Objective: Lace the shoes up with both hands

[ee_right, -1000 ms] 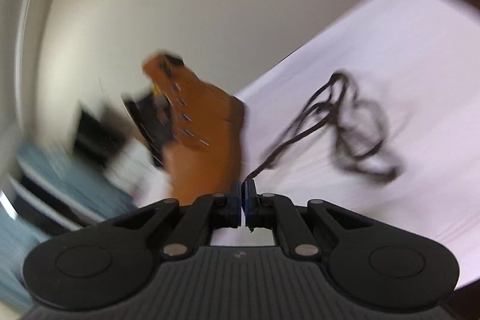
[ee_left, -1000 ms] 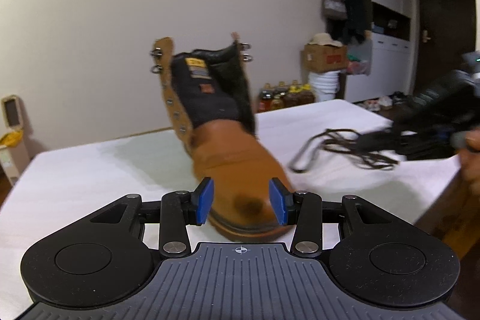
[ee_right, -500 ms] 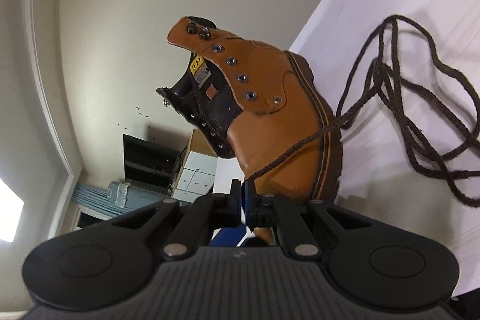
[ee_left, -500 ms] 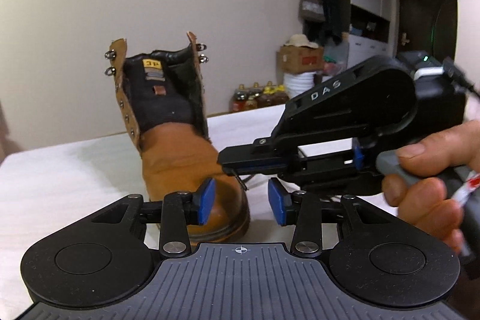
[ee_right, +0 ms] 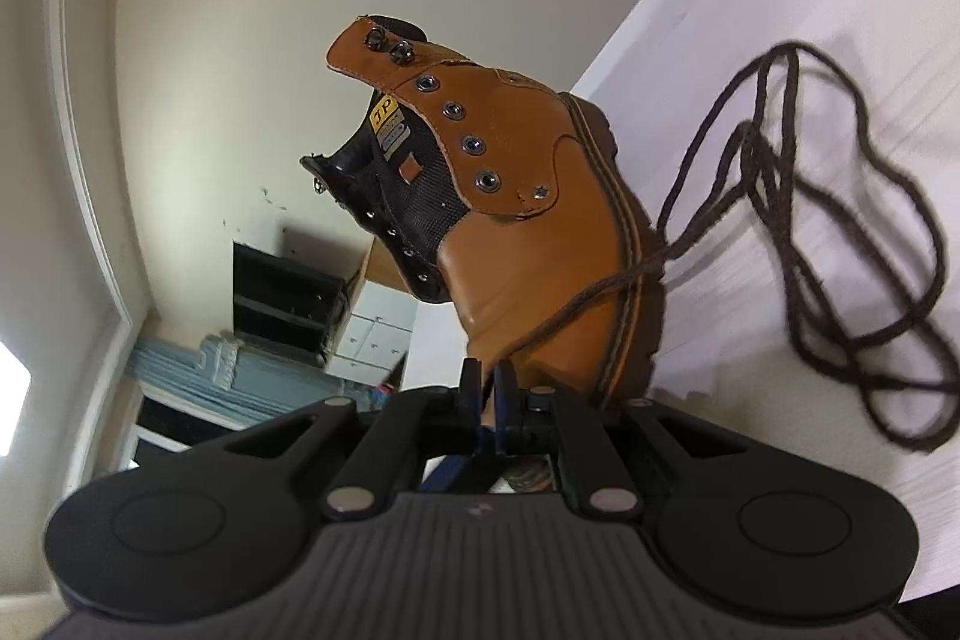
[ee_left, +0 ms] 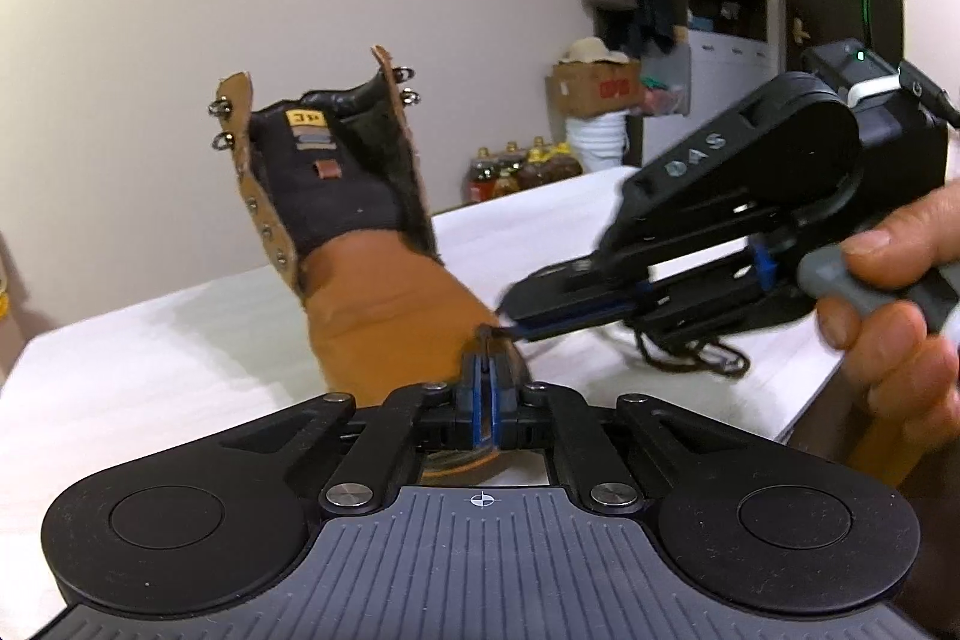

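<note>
One tan leather boot [ee_left: 384, 304] stands upright on a white desk [ee_left: 150, 358], its toe pointing toward the left wrist camera. Its black tongue is exposed and no lace runs through it. In the right wrist view, four round eyelets and two metal hooks show on the nearer flap of the boot.

One dark brown lace [ee_right: 840, 232] lies in loose loops on the desk just beside the boot. One strand crosses the boot's toe toward the two grippers.

The left gripper [ee_left: 483, 376] sits at the toe, its two blue-padded fingers pressed together on the end of the lace. The right gripper [ee_left: 510, 331] reaches in from the right, held by one hand [ee_left: 900, 304], with its tip just beside the left one. In its own view its fingers stand slightly apart with a narrow gap, and I cannot tell whether they grip the lace.
</note>
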